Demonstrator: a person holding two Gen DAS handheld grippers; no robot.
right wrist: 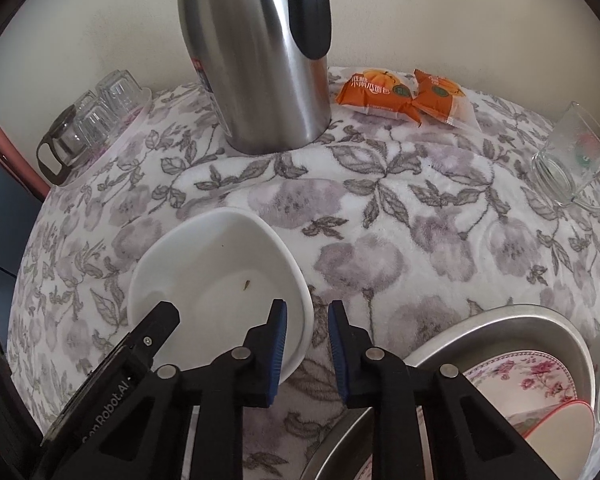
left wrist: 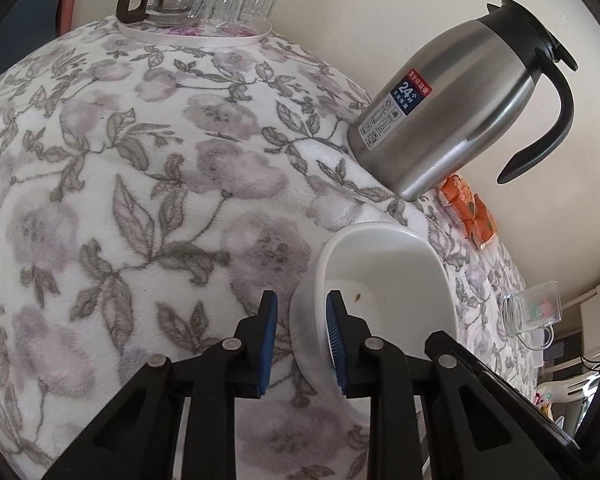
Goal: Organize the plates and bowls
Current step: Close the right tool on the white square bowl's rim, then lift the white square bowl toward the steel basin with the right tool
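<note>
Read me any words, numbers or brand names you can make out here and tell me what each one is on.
"24": big white number on the blue and red label of the steel thermos jug; the small characters and icons around it are too small to read.
"Robot.AI": white lettering on the left gripper body; the start is cut off.
Orange snack packets: white characters, too blurred to read.
</note>
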